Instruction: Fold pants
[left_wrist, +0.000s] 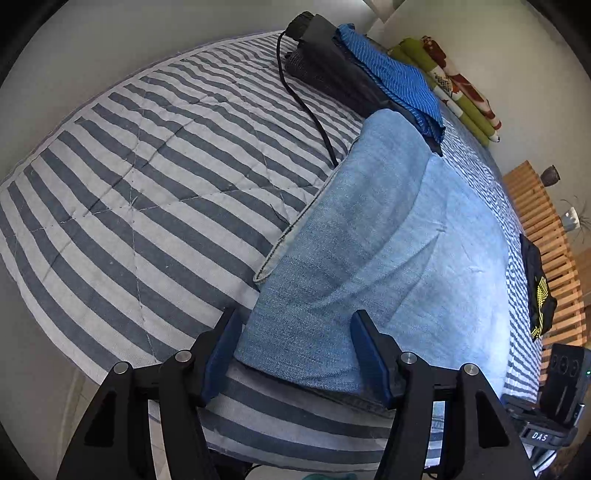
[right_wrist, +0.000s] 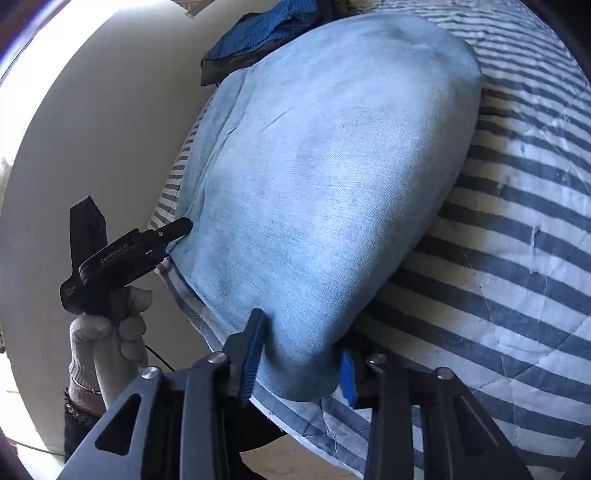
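"GenRobot.AI" stands on the left tool (right_wrist: 177, 230); a black device (left_wrist: 546, 435) seemingly reads "DAS".

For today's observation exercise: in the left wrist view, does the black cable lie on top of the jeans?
No. The cable runs across the striped quilt and ends at the edge of the jeans.

Light-blue denim pants (left_wrist: 369, 229), blue-and-white striped quilt (left_wrist: 147, 166)
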